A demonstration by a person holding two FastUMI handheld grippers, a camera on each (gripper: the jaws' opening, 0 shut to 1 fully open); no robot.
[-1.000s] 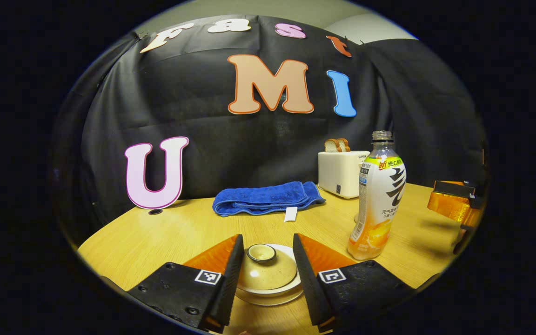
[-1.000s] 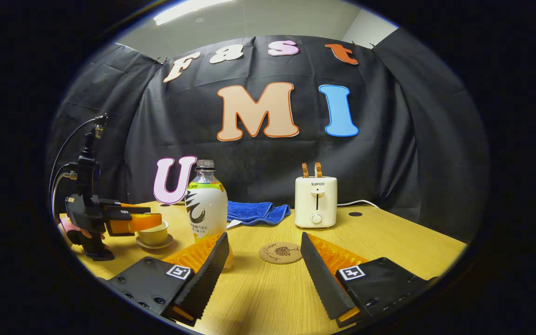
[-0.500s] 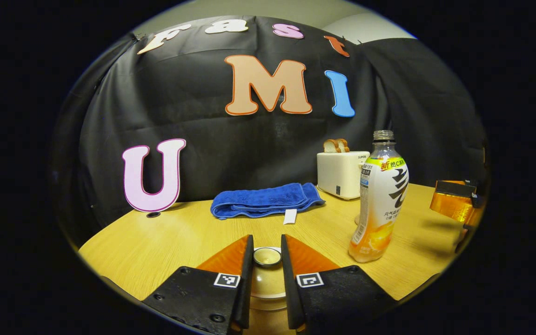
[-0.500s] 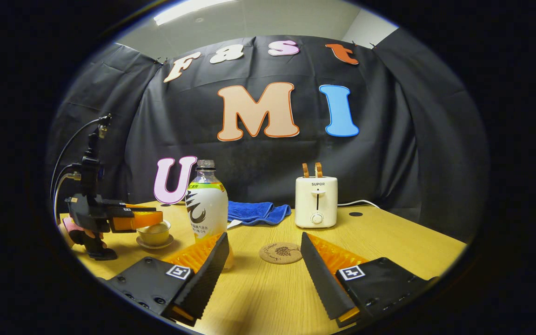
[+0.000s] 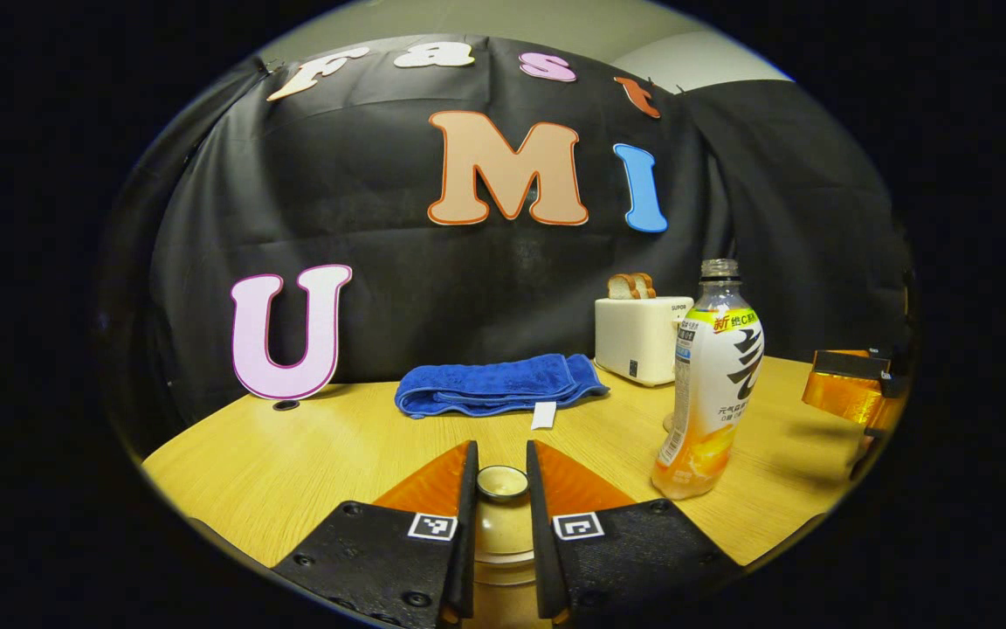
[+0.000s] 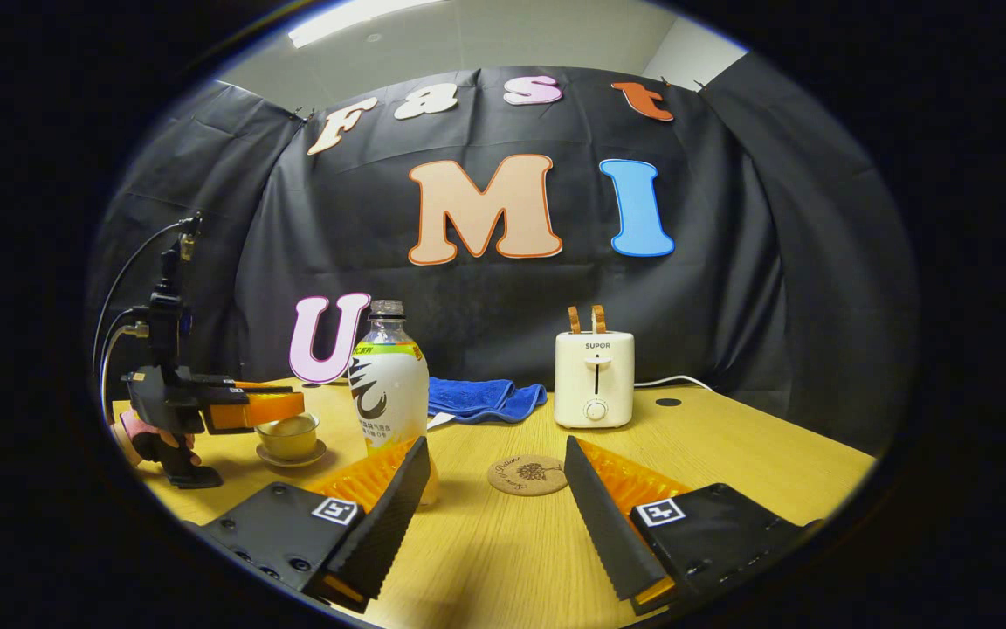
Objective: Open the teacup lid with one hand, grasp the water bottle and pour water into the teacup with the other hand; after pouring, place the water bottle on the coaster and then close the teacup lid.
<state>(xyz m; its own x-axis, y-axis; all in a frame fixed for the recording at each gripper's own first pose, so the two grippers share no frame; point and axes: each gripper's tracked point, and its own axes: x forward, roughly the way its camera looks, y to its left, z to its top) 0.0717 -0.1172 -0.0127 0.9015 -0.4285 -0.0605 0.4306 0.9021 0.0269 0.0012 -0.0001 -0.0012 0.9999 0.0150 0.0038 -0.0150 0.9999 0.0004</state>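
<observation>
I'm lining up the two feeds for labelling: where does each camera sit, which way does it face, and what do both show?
Left gripper view: rides the left gripper, low over the table, facing the booth wall; its jaws clamp the teacup lid.
Right gripper view: rides the right gripper, jaws open, facing the coaster and toaster; a hand holds the other gripper at left.
Shared: water bottle, blue towel, toaster.

left gripper view: rides low over the yellow wooden table (image 5: 311,454), faces the black cloth wall, very near the beige ceramic teacup lid (image 5: 501,482) between its fingers. right gripper view: low too, faces the same wall, farther back, round cork coaster (image 6: 527,474) just beyond its fingertips. shared: clear labelled water bottle (image 6: 388,384), folded blue towel (image 5: 496,386), white toaster (image 6: 594,378).
</observation>
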